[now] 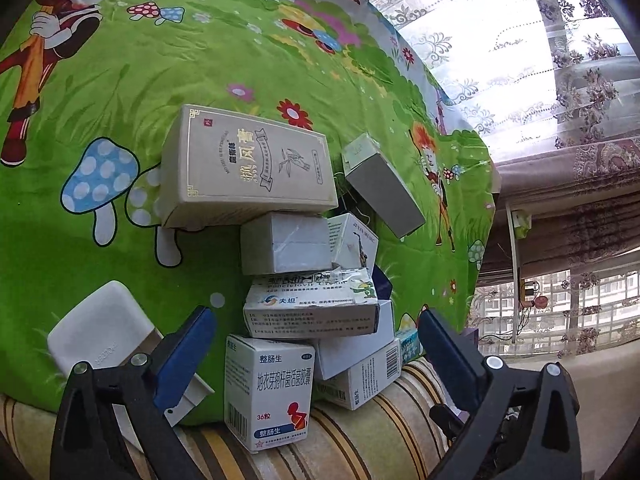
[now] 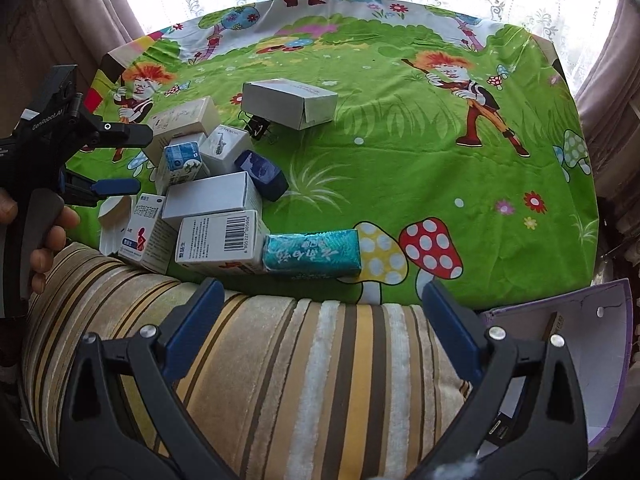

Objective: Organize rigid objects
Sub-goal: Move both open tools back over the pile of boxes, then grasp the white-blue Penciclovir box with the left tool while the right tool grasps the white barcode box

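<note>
On the green cloth (image 2: 400,168) the boxes (image 1: 308,312) lay heaped and unsorted, so nearly all the work remained. Both the left gripper (image 1: 316,356) and right gripper (image 2: 320,320) gaped wide, holding nothing.

- I read "整肠生" and "36粒" on the white medicine box (image 1: 269,394).
- "夫坦" on the box above it (image 1: 312,312).
- "GenRobot.AI" on the left gripper (image 2: 48,120).

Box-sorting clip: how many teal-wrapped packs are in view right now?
1. The teal pack lies at the near edge of the green sheet, against the right end of the barcoded white box. The pile could hide others.
</note>
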